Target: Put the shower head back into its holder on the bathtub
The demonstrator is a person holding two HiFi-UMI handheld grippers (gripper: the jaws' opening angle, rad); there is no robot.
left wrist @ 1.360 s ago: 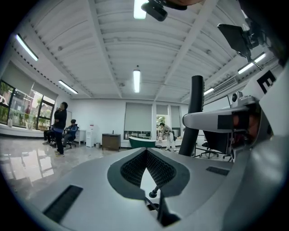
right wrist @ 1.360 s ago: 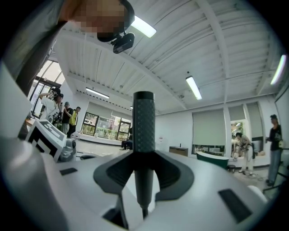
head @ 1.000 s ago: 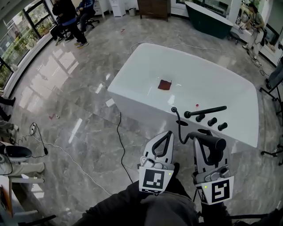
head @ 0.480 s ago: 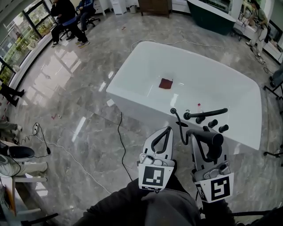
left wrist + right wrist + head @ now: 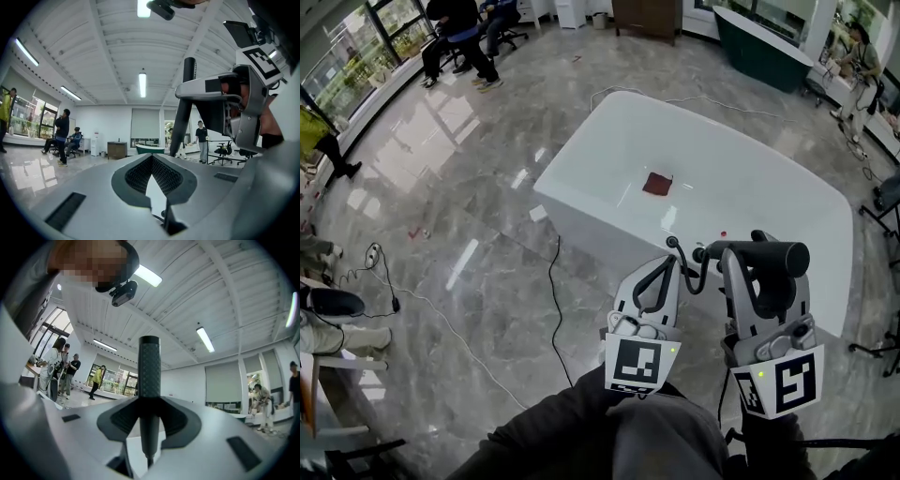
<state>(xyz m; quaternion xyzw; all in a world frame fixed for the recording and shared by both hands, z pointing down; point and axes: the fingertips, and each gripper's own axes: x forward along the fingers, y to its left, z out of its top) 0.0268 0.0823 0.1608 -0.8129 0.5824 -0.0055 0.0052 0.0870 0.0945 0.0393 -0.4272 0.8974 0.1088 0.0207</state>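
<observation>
Near bathtub (image 5: 609, 127), shower head (image 5: 783, 257) between jaws of right gripper (image 5: 748, 266)

You have no word, number, brand name or sign to read anywhere here. The only printed marks are on your own tools: the left marker (image 5: 637, 364) on the cube of your left gripper (image 5: 664, 262), and the right marker (image 5: 780, 383) on the cube of your right gripper (image 5: 757, 267). Both are black blocks on a white square, with no letters or digits in them. The right marker also shows at the upper right of the left gripper view, tilted and just as wordless. Anything printed farther off in the room is too small for you to read.
</observation>
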